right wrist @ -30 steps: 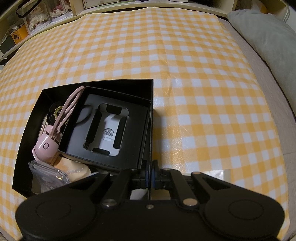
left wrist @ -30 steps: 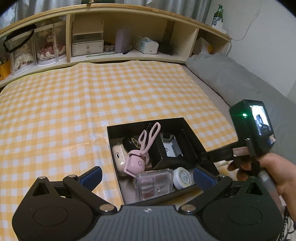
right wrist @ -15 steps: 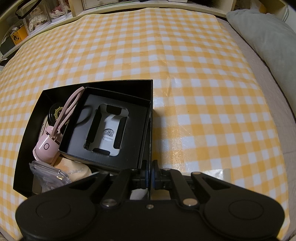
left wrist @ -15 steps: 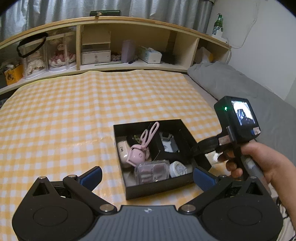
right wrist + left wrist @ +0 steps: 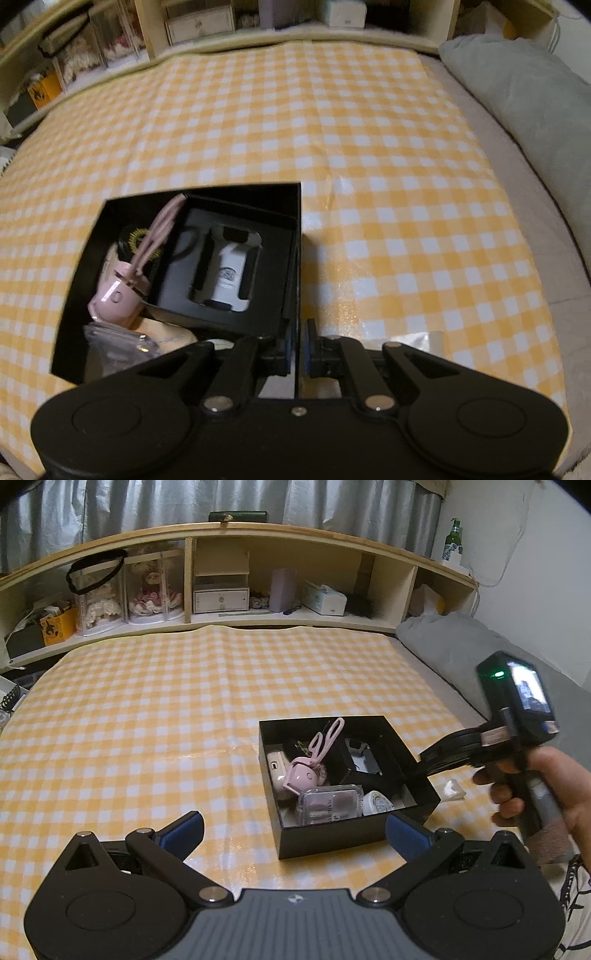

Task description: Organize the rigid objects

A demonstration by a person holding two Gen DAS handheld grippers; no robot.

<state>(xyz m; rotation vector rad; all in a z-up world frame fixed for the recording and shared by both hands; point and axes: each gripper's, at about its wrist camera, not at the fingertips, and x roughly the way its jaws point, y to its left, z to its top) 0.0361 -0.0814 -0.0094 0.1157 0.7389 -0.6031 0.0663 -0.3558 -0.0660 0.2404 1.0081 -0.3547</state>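
1. Looking from the left wrist, one black box [image 5: 351, 834] sits right of centre on the checked cloth [image 5: 147, 720], holding one pink curler [image 5: 306, 771]; left gripper [image 5: 293, 829] gapes wide, empty.
2. Right wrist view: right gripper [image 5: 298, 349] straddles the box's right wall, lower centre, jaws opening narrowly; one smaller black box [image 5: 173, 291] sits inside.

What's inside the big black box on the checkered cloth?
The big black box holds a pink curler-like tool, a smaller black box with a white insert, a clear case, a round white tin and a cream item. Anything beneath them is covered.
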